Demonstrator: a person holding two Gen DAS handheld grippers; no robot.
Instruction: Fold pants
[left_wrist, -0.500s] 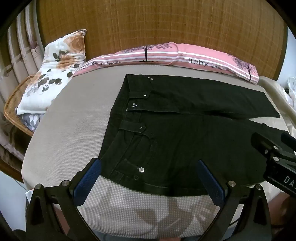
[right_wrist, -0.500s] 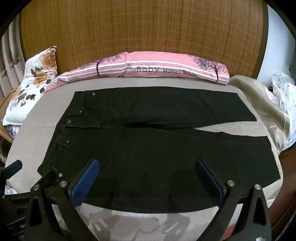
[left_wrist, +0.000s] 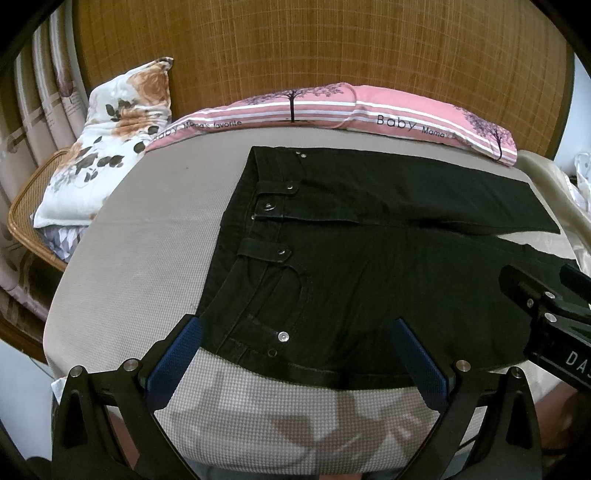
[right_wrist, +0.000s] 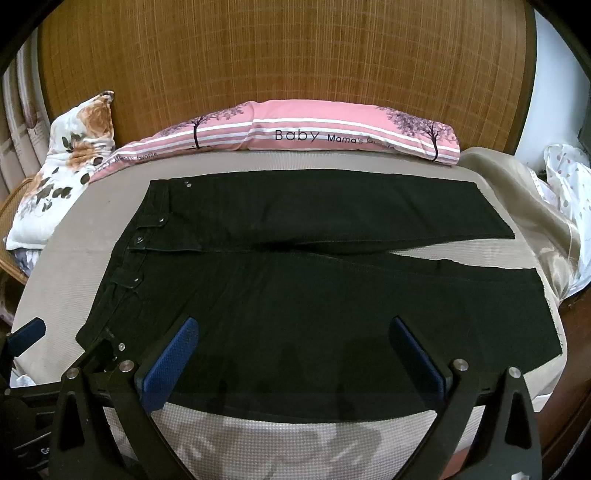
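- On the far left, a flowery pillow (left_wrist: 110, 147) leans at the edge of the bed, partly on a woven basket (left_wrist: 33, 192).
- The bed (left_wrist: 140, 266) has a tan cover with a tiny bumpy pattern.
- The left gripper (left_wrist: 295, 354) hangs over the near edge of the bed. Its two blue pads (left_wrist: 173, 362) are spread wide apart and nothing is squeezed between them.
- The near hip corner of the pants shows in the gap between those pads, but the pads are not pinching it.
- The black pants (right_wrist: 295, 295) lie flat on the bed. The waist is on the left and the two legs stretch out to the right.
- Small silver buttons (left_wrist: 283, 336) shine near the waist and pocket.
- The far leg and the near leg lie side by side, with a thin wedge of tan cover showing between them near the leg ends.
- Behind the pants, a long pink pillow (right_wrist: 314, 129) with trees and the word "Baby" lies along a brown woven wall (right_wrist: 295, 55).
- The right gripper (right_wrist: 295, 354) hangs over the near leg of the pants. Its blue pads (right_wrist: 413, 354) are also spread wide and hold nothing.
- On the far right, a shiny tan cloth (right_wrist: 517, 192) and a white spotted cloth (right_wrist: 569, 177) are bunched up beside the bed.
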